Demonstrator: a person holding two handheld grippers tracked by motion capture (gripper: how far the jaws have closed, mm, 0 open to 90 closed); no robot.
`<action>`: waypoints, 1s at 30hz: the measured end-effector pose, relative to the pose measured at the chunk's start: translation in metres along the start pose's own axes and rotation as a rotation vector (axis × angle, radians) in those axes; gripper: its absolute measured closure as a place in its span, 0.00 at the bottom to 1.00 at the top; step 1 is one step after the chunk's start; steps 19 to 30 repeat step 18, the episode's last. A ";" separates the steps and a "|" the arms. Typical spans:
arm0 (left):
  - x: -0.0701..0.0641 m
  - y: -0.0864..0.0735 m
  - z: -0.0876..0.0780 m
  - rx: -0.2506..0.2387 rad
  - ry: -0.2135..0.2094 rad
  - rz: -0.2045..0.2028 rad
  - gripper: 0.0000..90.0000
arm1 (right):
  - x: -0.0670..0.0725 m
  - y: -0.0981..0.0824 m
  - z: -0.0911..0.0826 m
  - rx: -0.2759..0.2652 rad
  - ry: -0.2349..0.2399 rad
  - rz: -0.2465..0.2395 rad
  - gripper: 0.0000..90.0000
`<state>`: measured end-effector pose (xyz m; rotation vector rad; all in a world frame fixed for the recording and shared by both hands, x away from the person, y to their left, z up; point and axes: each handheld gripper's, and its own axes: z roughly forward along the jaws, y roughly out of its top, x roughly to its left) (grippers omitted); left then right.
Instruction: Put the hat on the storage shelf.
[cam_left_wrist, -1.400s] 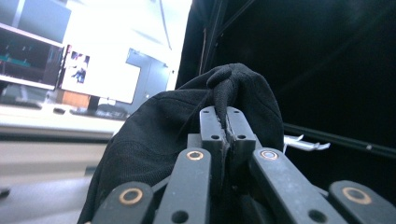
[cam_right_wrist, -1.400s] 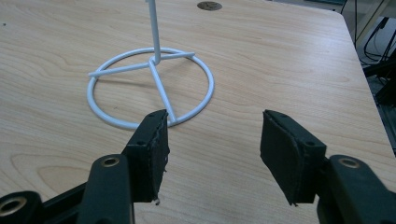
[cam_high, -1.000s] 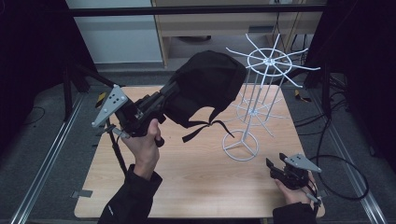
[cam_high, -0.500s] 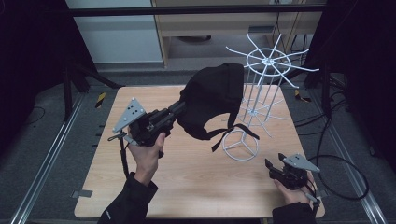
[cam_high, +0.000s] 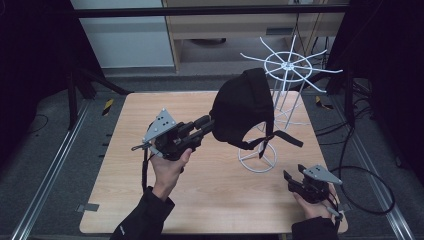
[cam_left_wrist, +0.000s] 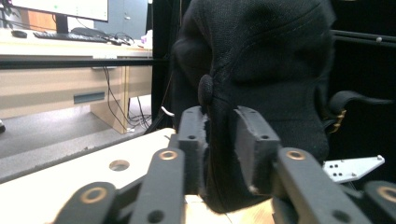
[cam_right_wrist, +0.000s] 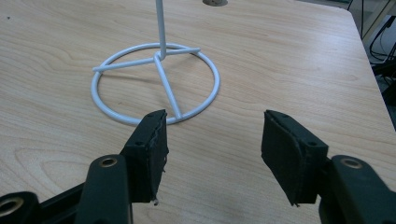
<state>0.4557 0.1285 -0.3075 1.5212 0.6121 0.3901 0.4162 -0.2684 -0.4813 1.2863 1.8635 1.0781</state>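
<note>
Black woven-fabric cap (cam_high: 243, 111), domed, strap dangling, hangs on white wire rack (cam_high: 286, 85) above pale wood counter (cam_high: 220, 200). Left tool (cam_high: 209, 125): jaws have just been opening, narrow gap, cap fabric between pads, grip loosening. Right tool (cam_high: 291, 181): jaws wide, nothing between, near counter's front right edge, just beside rack's ring base (cam_right_wrist: 156, 84). Open counter at left.
</note>
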 end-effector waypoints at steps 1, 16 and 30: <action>0.000 -0.001 -0.002 0.004 0.004 0.006 0.71 | 0.000 0.000 0.000 0.000 0.001 0.001 0.46; 0.035 -0.071 -0.072 0.243 0.148 -0.016 0.40 | 0.001 -0.001 0.001 0.007 -0.005 0.021 0.38; 0.041 -0.081 -0.077 0.274 0.168 -0.026 0.39 | 0.001 -0.001 0.001 0.008 -0.005 0.025 0.38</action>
